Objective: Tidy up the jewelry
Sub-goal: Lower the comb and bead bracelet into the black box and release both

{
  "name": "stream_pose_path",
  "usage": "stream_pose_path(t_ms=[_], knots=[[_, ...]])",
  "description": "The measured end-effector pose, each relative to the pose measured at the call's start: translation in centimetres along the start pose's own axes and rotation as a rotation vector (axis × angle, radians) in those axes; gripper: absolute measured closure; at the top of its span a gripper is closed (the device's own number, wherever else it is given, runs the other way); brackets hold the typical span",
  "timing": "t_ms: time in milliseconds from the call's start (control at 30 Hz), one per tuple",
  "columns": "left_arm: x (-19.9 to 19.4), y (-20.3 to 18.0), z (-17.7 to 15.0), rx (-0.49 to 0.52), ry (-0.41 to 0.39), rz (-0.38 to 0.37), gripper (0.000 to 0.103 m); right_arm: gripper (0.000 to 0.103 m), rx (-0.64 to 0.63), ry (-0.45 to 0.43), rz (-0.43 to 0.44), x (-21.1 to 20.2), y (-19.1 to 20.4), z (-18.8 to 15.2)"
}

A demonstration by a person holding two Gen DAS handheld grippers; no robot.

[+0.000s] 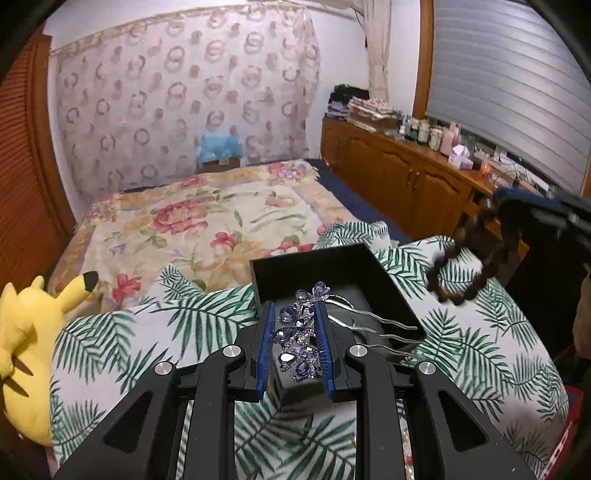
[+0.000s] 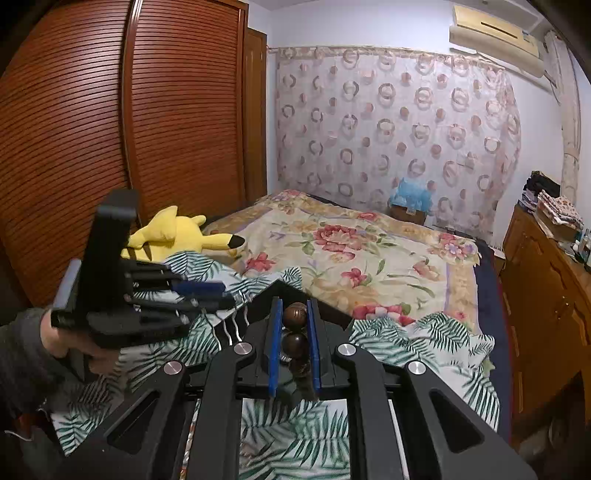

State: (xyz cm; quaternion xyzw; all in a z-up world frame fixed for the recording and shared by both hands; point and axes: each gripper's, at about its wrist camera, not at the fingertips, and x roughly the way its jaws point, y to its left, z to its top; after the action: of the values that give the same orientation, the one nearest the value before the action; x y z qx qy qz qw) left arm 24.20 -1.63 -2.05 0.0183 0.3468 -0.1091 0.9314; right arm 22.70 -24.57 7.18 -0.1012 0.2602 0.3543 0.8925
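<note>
Bed (image 1: 207, 221) with floral cover fills the middle of both views; leaf-print cloth (image 1: 155, 332) lies over its near end. Only my right view shows the slatted wardrobe door (image 2: 110, 129) at 10 o'clock and the air conditioner (image 2: 495, 33) at 1 o'clock. Only my left view shows the window blind (image 1: 509, 92) at 2 o'clock. The wooden cabinet (image 1: 399, 173) shows in both. Yellow plush (image 1: 26, 343) is at 9 o'clock in my left view, at 10 in the right.

Black box (image 1: 295, 266) sits open on the leaf cloth, seen well only in the left view; in the right, just a dark corner ahead of my claw.

My left claw (image 1: 295, 332) is clenched on the blue jeweled hair comb (image 1: 299, 321), held over the box's near edge, silver prongs reaching toward 4 o'clock across the box rim. The right view shows only the prongs.

My right claw (image 2: 295, 332) grips the brown bead bracelet (image 2: 294, 315): two beads between the pads. The left view shows the whole loop (image 1: 465, 266) dangling at 3 o'clock, apart from the box.
</note>
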Motion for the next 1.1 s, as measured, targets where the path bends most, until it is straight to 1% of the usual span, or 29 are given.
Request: stream_pose_path(t_ms=[133,300,500,567,633,700,767,833,867,933,967,1033,1100], knots=[[1.9,-0.2,0.0,0.015,0.036,-0.001,0.083,0.088,0.005,0.003,0.012,1.8,-1.1,1.0],[3.4,0.0,0.0,0.016,0.066,-0.003,0.083,0.088,0.009,0.027,0.031,4.8,-2.0,1.5],[3.4,0.0,-0.2,0.008,0.070,0.001,0.082,0.088,0.023,0.068,0.018,7.9,-2.8,0.7],[3.0,0.0,-0.3,0.007,0.064,0.001,0.080,0.088,0.023,0.082,0.006,8.8,-2.9,0.3],[2.6,0.0,-0.3,0.006,0.054,0.002,0.070,0.088,0.022,0.098,-0.002,9.7,-2.9,-0.2],[2.3,-0.1,-0.3,0.006,0.049,0.003,0.070,0.088,0.023,0.111,-0.006,10.3,-2.8,-0.6],[1.7,-0.1,-0.5,0.003,0.044,0.004,0.067,0.088,0.022,0.127,-0.008,11.0,-2.5,-1.0],[1.2,-0.1,-0.7,0.003,0.039,0.008,0.058,0.088,0.021,0.137,-0.014,11.2,-2.2,-1.4],[1.0,0.0,-0.8,0.004,0.038,0.011,0.057,0.088,0.022,0.139,-0.016,11.2,-2.1,-1.5],[0.4,0.1,-1.2,0.001,0.034,0.018,0.048,0.088,0.031,0.141,-0.014,11.1,-2.0,-1.7],[0.0,0.1,-1.5,-0.002,0.030,0.020,0.046,0.088,0.033,0.143,-0.017,10.9,-1.9,-1.8],[-1.0,0.5,-2.1,-0.015,0.022,0.019,0.037,0.088,0.033,0.132,-0.026,10.1,-1.6,-1.9],[-1.9,0.7,-2.7,-0.023,0.015,0.021,0.033,0.088,0.040,0.122,-0.027,8.9,-1.3,-2.1]])
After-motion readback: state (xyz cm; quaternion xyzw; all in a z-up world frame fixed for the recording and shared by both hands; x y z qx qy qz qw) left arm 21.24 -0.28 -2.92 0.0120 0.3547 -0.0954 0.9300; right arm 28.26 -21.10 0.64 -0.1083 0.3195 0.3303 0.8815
